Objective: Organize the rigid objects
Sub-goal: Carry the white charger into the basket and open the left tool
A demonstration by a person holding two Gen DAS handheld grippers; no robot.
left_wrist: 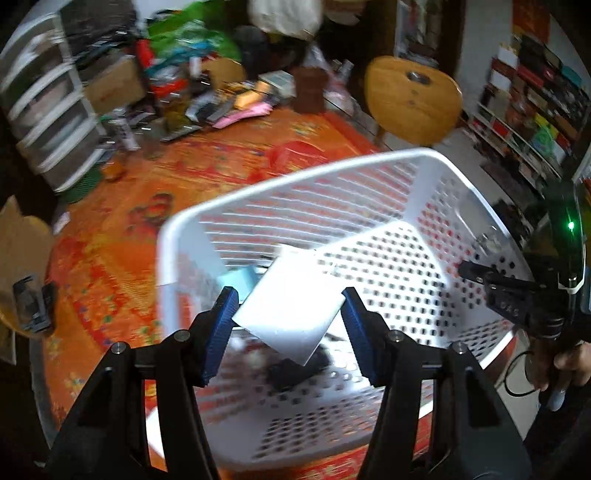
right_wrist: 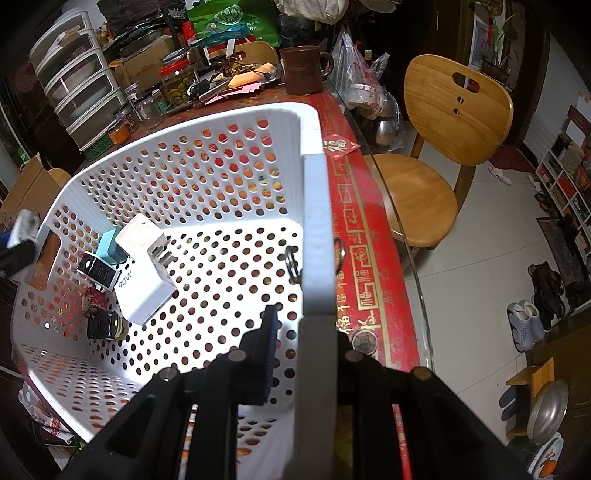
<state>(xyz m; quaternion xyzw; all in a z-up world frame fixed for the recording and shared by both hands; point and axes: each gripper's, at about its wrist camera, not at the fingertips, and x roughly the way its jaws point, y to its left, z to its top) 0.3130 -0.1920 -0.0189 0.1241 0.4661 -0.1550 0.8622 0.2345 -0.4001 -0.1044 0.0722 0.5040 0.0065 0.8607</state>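
The worktop (right_wrist: 364, 236) is round, glass-edged and covered in a red-and-orange patterned cloth with gold characters along its border. On it sits a white perforated basket (right_wrist: 207, 177), which takes up most of both views. The right tool (right_wrist: 301, 347) is clamped on the basket's near rim — one blue-padded finger (right_wrist: 267, 354) inside the wall, the other hidden behind it.

The left tool (left_wrist: 288, 325) hovers over the basket's opening with its blue pads spread apart; a white flat block (left_wrist: 291, 306) shows between them, blurred, touching neither pad as far as can be told. In the right wrist view, chargers lie gathered in one corner of the basket floor: a large white adapter marked 90W (right_wrist: 146, 275), a pale blue one (right_wrist: 110, 247) behind it, a black-and-white multi-port one (right_wrist: 98, 273) beside it, and a small dark object (right_wrist: 103, 325) nearer the wall. A metal ring (right_wrist: 291, 264) lies against the rim wall.

The far side of the worktop is crowded — a brown mug (right_wrist: 303, 68), a jar of green pickles (right_wrist: 177, 85), empty glass jars, papers and a green bag (right_wrist: 236, 22). A white plastic drawer tower (right_wrist: 77, 70) stands at the left edge. Beyond the worktop stands a wooden chair (right_wrist: 443, 147) on pale floor tiles, with shoes (right_wrist: 528, 321) and shelving along the right wall.
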